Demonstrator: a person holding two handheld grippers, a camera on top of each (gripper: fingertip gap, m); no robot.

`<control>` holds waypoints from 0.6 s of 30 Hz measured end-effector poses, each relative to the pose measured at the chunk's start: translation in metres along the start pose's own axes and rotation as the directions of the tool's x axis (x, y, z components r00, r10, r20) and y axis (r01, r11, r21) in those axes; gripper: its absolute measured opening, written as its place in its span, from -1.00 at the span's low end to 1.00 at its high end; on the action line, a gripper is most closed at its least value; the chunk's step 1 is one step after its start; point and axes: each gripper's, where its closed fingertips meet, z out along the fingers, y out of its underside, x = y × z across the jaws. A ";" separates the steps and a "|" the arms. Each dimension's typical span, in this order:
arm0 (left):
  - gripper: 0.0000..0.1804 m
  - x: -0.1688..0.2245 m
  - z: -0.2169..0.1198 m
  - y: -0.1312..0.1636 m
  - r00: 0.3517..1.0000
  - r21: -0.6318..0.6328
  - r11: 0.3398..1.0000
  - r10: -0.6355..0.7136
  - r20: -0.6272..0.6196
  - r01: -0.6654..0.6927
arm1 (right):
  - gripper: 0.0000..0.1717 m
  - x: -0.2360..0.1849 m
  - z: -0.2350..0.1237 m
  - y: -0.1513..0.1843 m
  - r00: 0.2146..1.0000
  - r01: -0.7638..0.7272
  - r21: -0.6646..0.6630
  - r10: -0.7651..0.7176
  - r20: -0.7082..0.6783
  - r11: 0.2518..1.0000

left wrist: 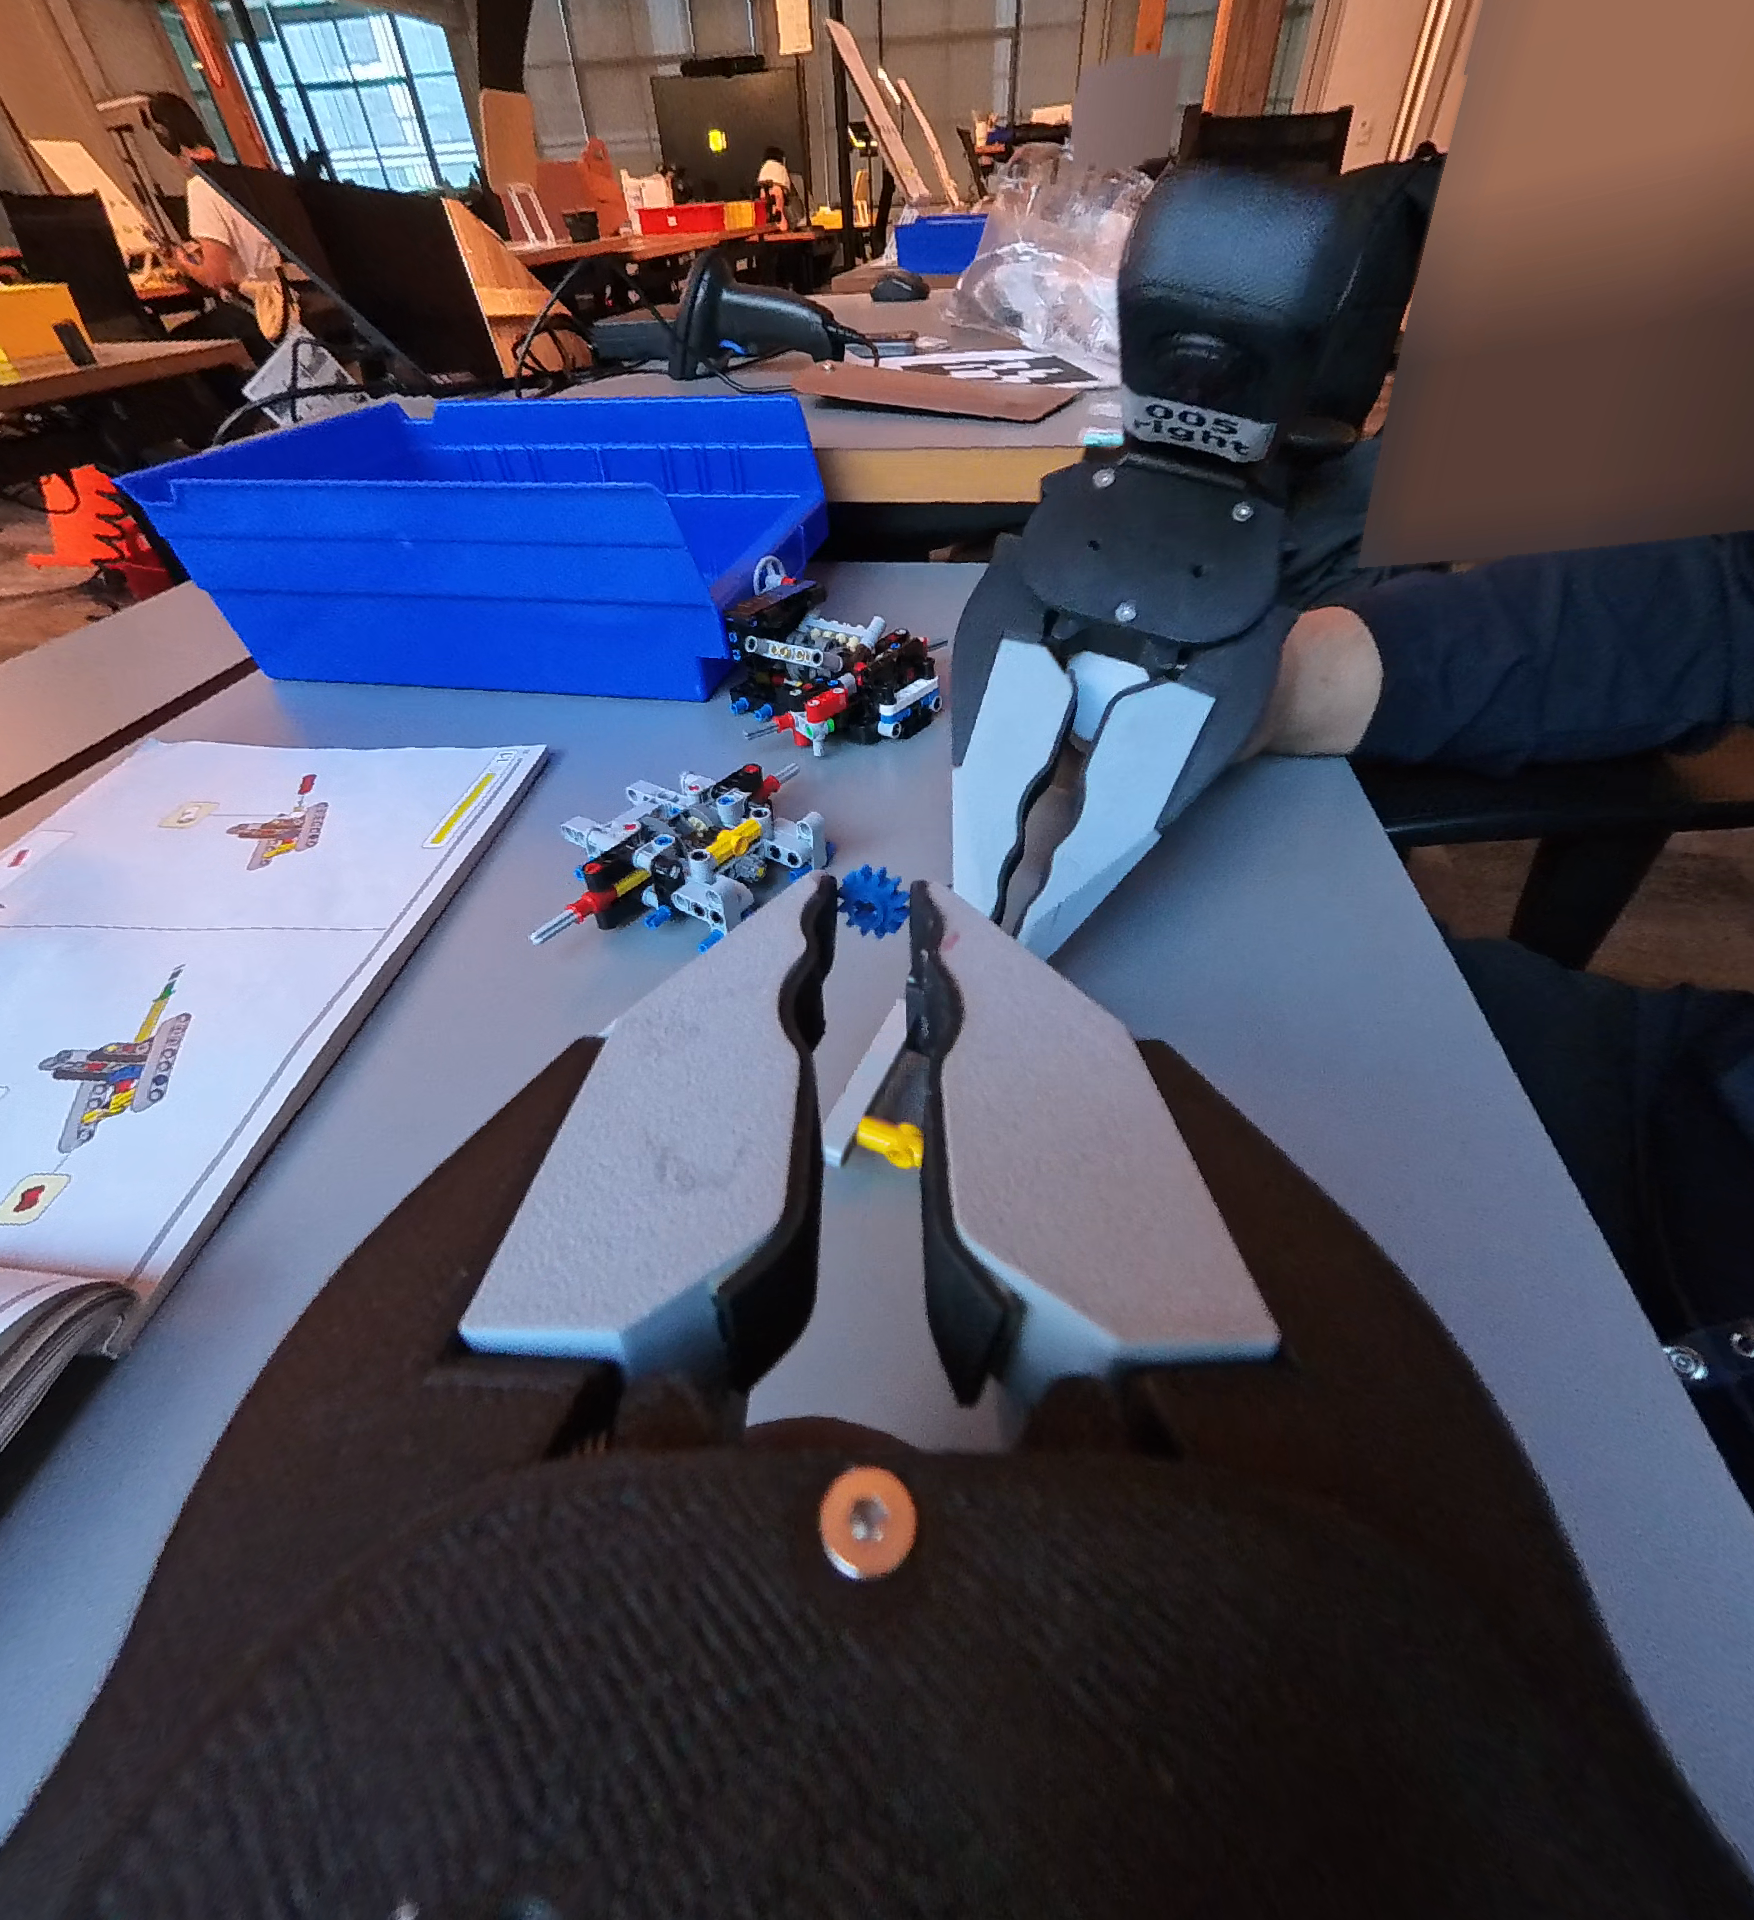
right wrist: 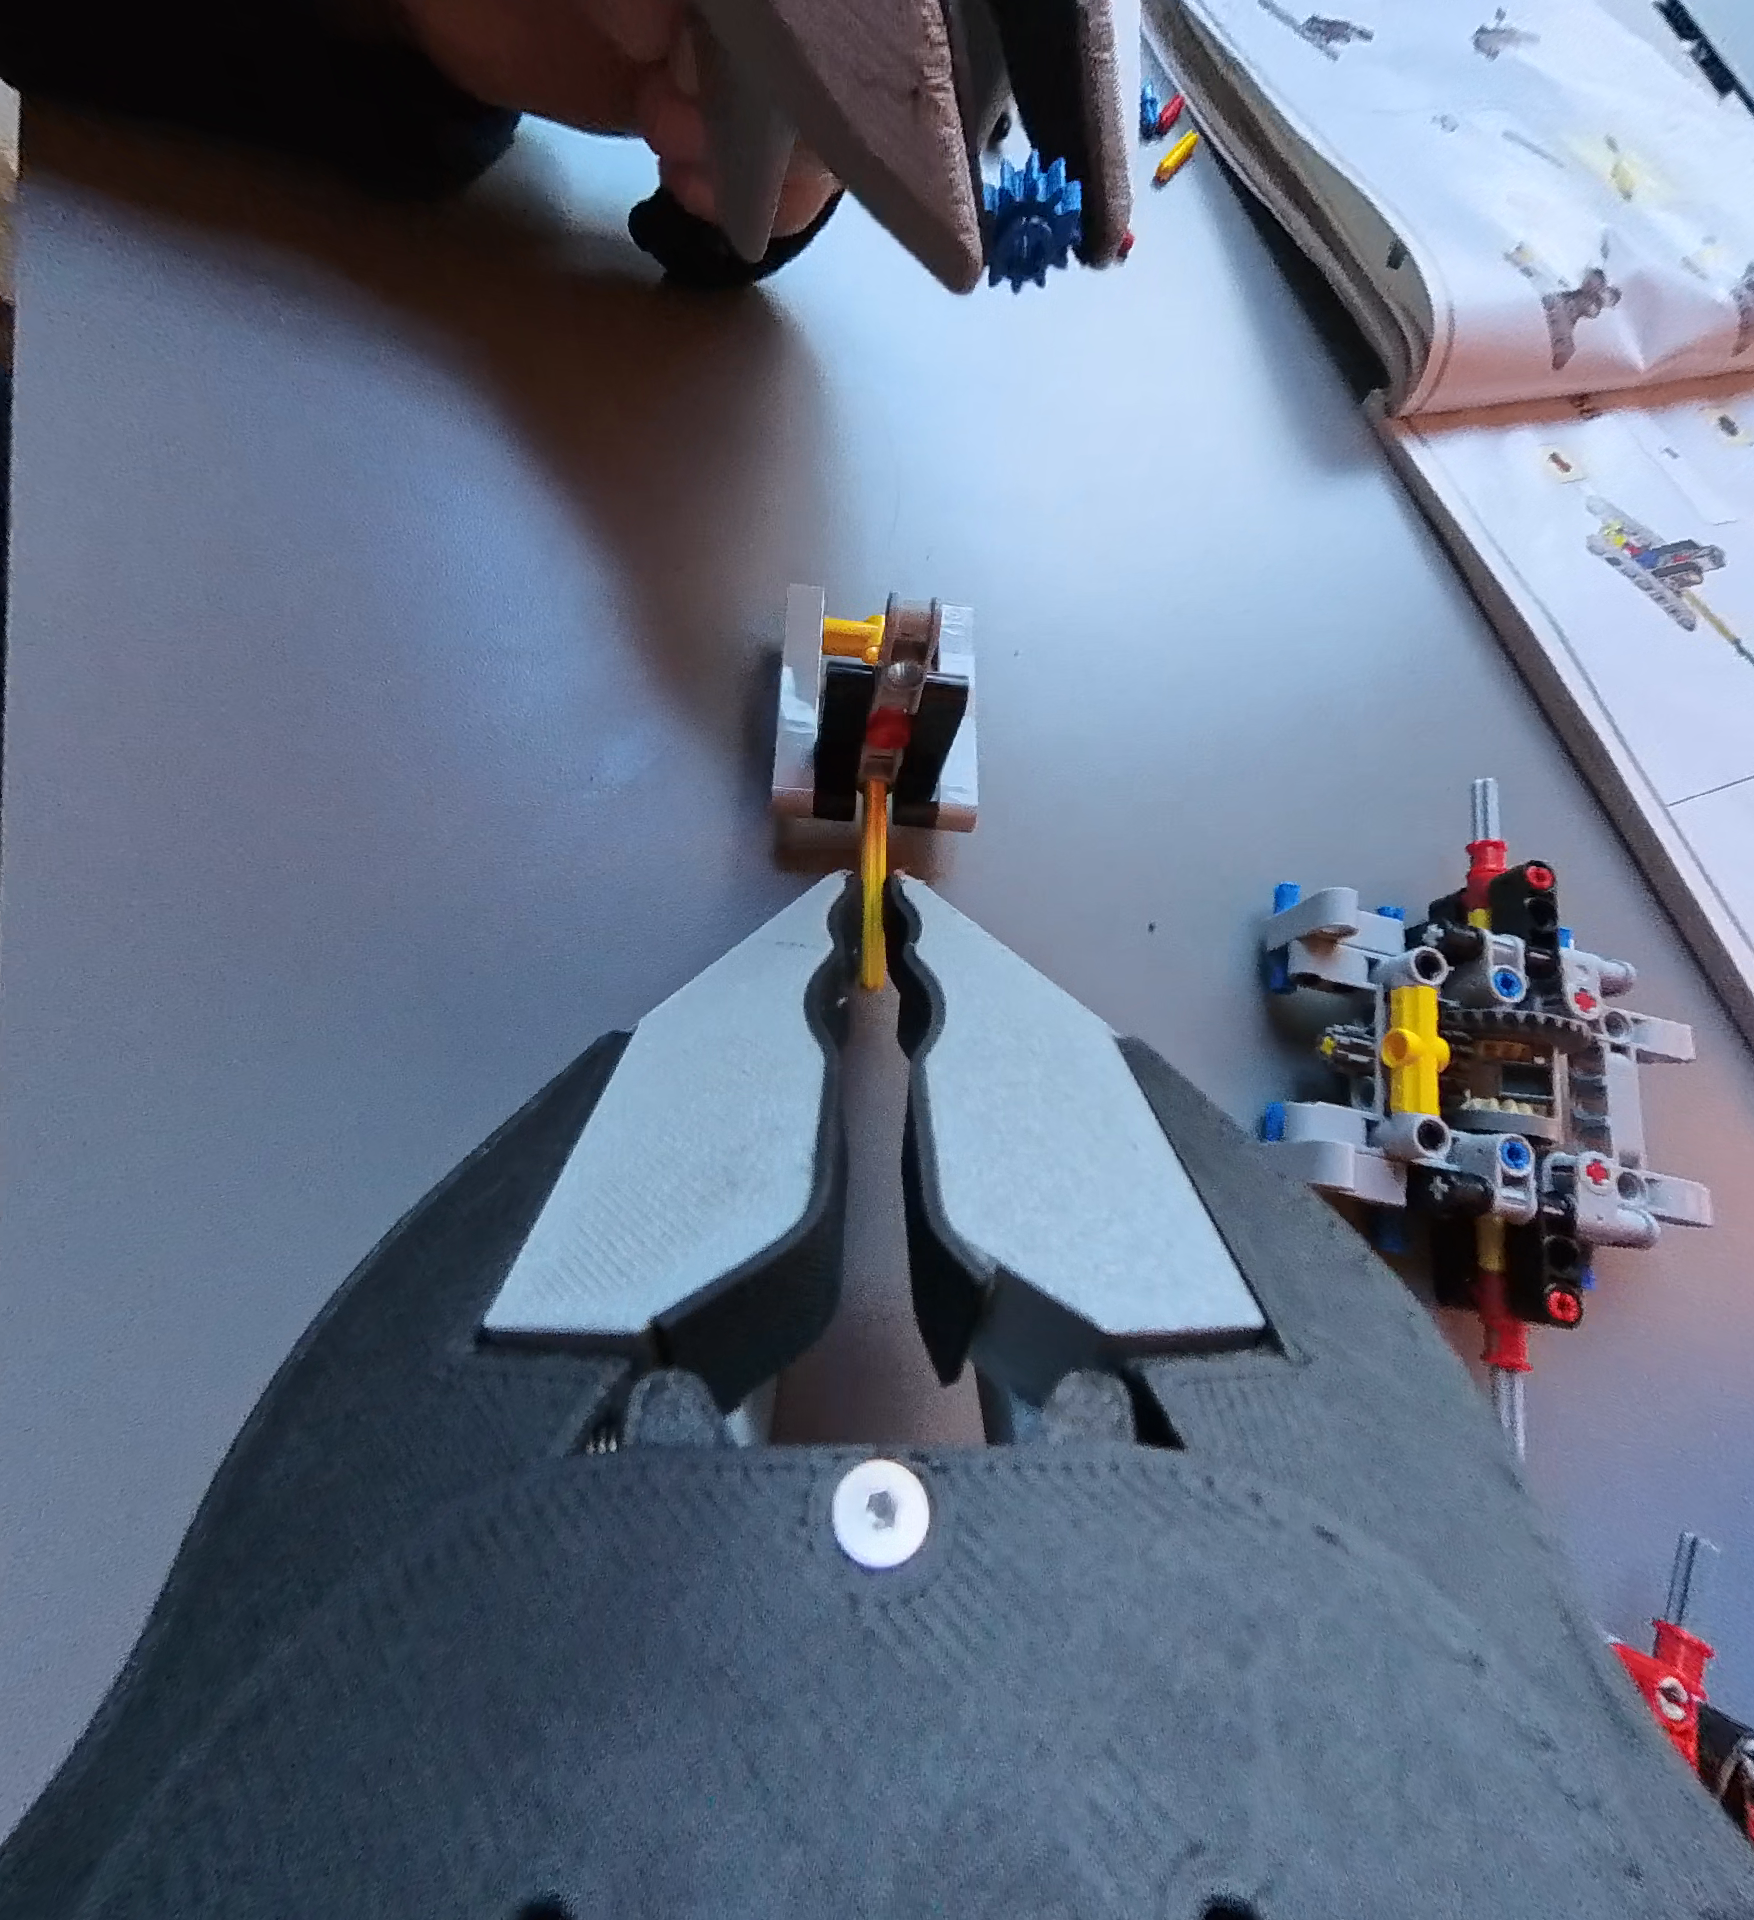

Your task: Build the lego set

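Your left gripper (left wrist: 873, 904) pinches a blue gear (left wrist: 871, 902); your right gripper (right wrist: 873, 914) clamps the yellow axle (right wrist: 873, 894) of a small assembly (right wrist: 878, 717). On the worktop (right wrist: 437, 727), a larger brick assembly (right wrist: 1475, 1091) and an open manual (right wrist: 1579, 260) lie beside them.

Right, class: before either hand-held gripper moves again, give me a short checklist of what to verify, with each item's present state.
1. Left hand-held gripper clamped on the blue gear: ok.
2. Right hand-held gripper shut on the yellow axle: ok.
3. Axle seated in the small grey and black assembly: cannot tell.
4. Assembly resting flat on the grey table: ok.
5. Gear lined up with the axle: not ok, well apart.
6. Instruction booklet open: ok.
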 end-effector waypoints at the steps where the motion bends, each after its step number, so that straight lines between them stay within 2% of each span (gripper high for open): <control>1: -0.88 0.000 0.000 0.000 1.000 0.001 1.000 -0.002 0.001 0.002 | -1.00 0.001 -0.001 -0.001 1.000 0.002 0.008 -0.002 -0.006 1.000; 18: -0.88 -0.003 -0.003 -0.003 1.000 0.027 0.999 -0.025 0.004 0.025 | -0.99 0.014 -0.015 -0.018 0.993 0.037 0.115 -0.023 -0.117 0.993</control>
